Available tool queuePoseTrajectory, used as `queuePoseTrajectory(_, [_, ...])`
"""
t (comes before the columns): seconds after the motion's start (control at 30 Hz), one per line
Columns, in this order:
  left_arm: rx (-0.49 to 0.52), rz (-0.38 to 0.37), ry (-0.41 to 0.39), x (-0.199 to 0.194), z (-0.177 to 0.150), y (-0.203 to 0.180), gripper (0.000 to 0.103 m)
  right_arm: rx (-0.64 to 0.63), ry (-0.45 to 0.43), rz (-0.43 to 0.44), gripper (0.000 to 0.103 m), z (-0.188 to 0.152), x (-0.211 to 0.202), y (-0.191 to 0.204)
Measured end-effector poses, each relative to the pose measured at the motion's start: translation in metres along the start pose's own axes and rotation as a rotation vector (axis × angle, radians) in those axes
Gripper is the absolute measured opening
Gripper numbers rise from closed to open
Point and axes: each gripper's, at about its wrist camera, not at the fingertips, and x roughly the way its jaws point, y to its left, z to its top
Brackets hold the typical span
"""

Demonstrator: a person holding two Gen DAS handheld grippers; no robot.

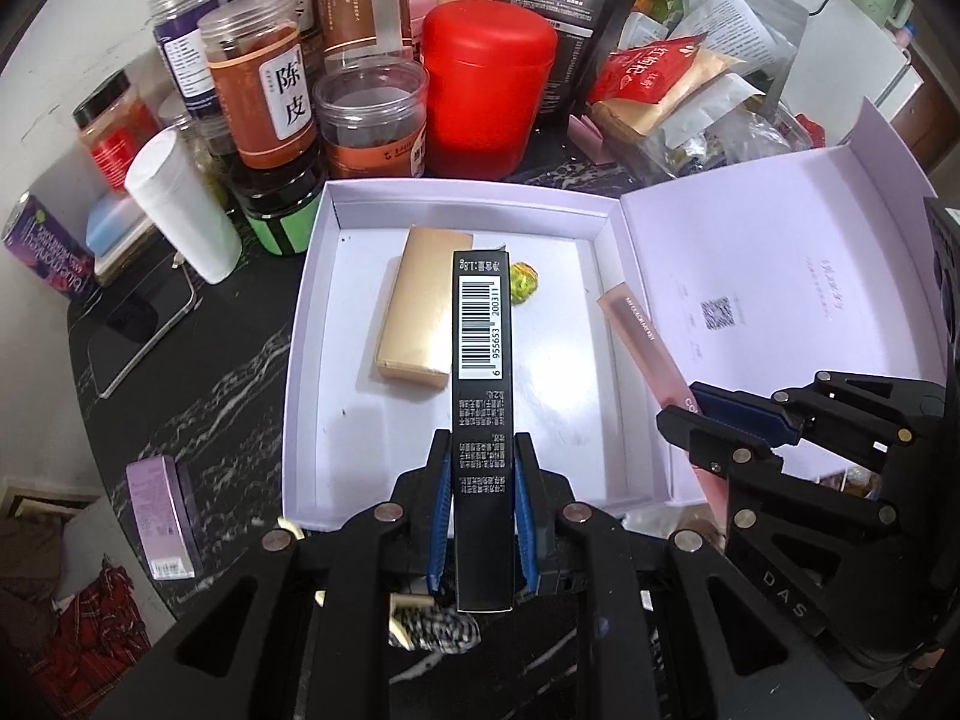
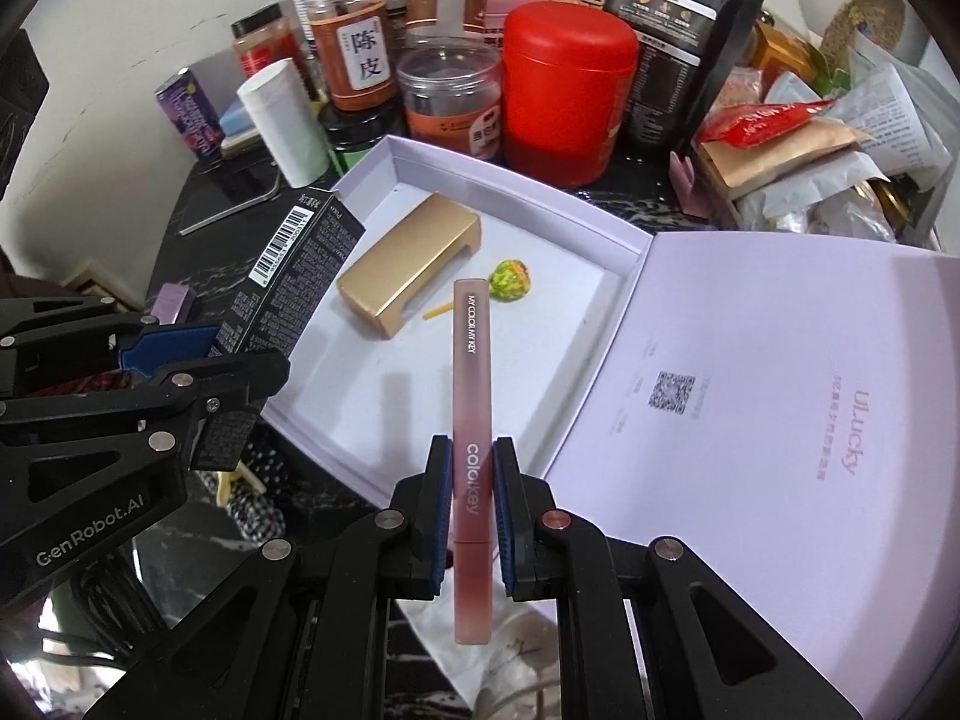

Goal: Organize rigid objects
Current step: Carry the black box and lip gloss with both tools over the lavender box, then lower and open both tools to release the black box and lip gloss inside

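Note:
An open white box (image 1: 312,300) (image 2: 384,168) lies on the dark marble table, its lid (image 1: 780,276) (image 2: 750,360) folded out to the right. Inside lie a gold block (image 1: 414,312) (image 2: 408,258) and a green-yellow lollipop (image 1: 527,283) (image 2: 509,281). My left gripper (image 1: 480,450) (image 2: 198,360) is shut on a long black carton with a barcode (image 1: 480,360) (image 2: 294,264), held over the box floor. My right gripper (image 2: 472,450) (image 1: 678,408) is shut on a slim pink lipstick tube (image 2: 472,420) (image 1: 642,336), held over the box's right edge.
Behind the box stand a red canister (image 1: 486,90) (image 2: 567,96), several clear jars (image 1: 264,96) (image 2: 354,54), a white cylinder (image 1: 183,207) (image 2: 285,120) and dark pouches (image 1: 570,6). Crumpled packets (image 1: 690,90) pile at the back right. A small purple box (image 1: 162,516) sits at the left, near a phone (image 1: 144,324).

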Motion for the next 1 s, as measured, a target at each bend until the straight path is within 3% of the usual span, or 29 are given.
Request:
queuePoseTrajectory(0.6, [0.039,-0.025,0.034,0.049,0.05,0.025,0.019,0.168,0.011,0.013,0.013,0.035,0.044,-0.029])
queuePoseTrajectory(1.0, [0.114,-0.026,0.08,0.091,0.06,0.022,0.019,0.291,0.048,0.004,0.013,0.045,0.083,-0.048])
